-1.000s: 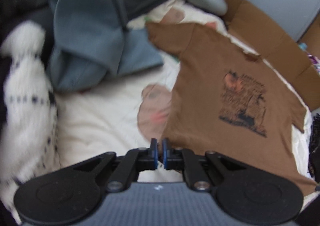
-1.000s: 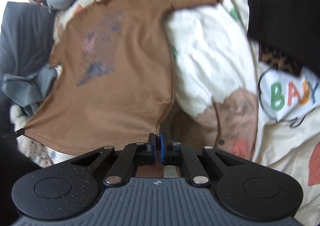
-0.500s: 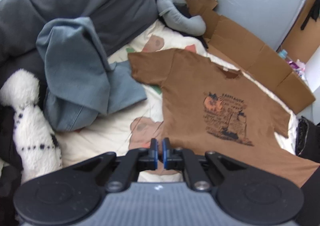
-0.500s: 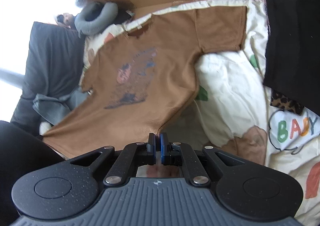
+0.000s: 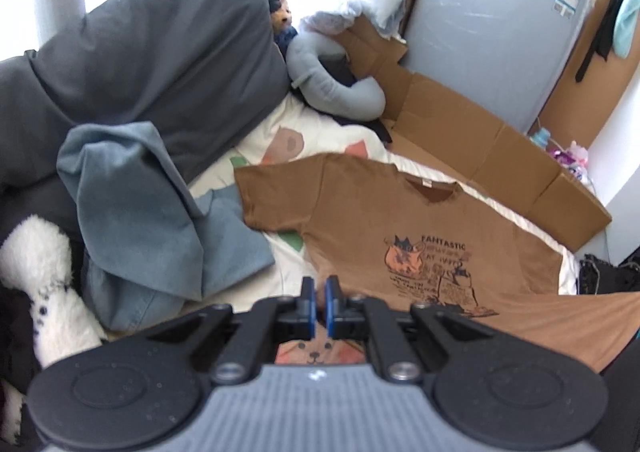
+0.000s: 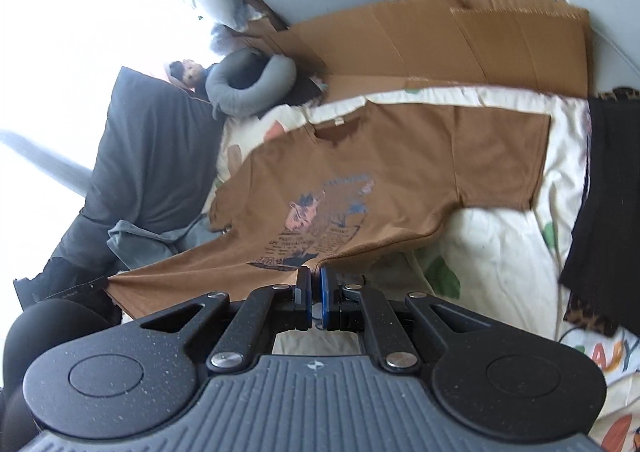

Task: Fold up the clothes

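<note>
Both my jaws are pinched nearly closed on the hem corners of the brown t-shirt (image 5: 400, 219): left gripper (image 5: 319, 302) on one, right gripper (image 6: 315, 294) on the other. The hem is lifted and taut between them; collar and sleeves lie flat on the bed (image 5: 256, 284) ahead, print up. I judge this mid-fold: next, carry the hem forward toward the collar, both sides level.

A: What colour was the short-sleeved cotton T-shirt (image 5: 404, 219)?

B: Brown, with a black and orange print. The quilted bedspread (image 6: 496, 252) was cream with green leaves, and the flattened cardboard (image 5: 480, 139) tan.
</note>
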`<action>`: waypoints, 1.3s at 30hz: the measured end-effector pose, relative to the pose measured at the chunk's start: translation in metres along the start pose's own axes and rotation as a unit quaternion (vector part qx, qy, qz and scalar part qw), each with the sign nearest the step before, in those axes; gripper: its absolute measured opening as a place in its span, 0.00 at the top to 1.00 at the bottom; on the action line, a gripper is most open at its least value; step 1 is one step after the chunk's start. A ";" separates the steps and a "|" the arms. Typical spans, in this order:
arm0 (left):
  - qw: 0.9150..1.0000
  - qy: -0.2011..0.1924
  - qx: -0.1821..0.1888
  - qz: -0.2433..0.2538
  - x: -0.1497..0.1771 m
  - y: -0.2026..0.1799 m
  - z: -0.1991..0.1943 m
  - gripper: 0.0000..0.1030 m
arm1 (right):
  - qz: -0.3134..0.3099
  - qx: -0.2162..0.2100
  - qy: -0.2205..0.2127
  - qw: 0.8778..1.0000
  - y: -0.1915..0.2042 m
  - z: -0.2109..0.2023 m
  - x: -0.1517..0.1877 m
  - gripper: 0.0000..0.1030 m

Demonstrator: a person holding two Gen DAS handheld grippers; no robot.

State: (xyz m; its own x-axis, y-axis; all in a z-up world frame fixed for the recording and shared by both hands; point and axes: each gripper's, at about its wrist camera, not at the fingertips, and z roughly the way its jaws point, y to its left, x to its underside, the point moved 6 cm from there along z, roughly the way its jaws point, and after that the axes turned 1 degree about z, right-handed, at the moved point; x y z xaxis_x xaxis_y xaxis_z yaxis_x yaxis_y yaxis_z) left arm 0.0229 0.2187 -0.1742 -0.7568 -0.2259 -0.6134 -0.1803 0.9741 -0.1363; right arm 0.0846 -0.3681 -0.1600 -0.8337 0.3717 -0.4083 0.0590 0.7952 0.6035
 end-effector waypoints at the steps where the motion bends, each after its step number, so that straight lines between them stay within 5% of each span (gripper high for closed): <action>1: 1.000 -0.001 -0.001 0.000 -0.001 0.001 -0.002 0.95 | -0.003 0.001 0.001 1.000 0.001 -0.001 -0.001 0.98; 7: 1.000 0.021 -0.006 -0.006 0.014 0.007 -0.004 0.95 | 0.011 0.019 0.012 1.000 -0.004 -0.008 0.007 0.98; 18: 0.995 0.094 -0.024 -0.037 0.075 0.031 0.026 0.95 | 0.081 0.062 0.099 0.990 -0.053 0.020 0.092 0.98; 39: 0.965 0.234 -0.093 -0.067 0.201 0.075 0.137 0.95 | 0.122 0.164 0.196 0.959 -0.129 0.114 0.203 0.98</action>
State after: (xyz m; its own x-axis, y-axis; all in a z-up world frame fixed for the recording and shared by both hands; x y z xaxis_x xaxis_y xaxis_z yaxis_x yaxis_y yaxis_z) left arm -0.0566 0.2476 -0.4138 -0.9116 -0.3716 -0.1755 -0.3739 0.9272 -0.0215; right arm -0.0302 -0.3405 -0.3988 -0.9116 0.4087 0.0451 0.3948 0.8392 0.3740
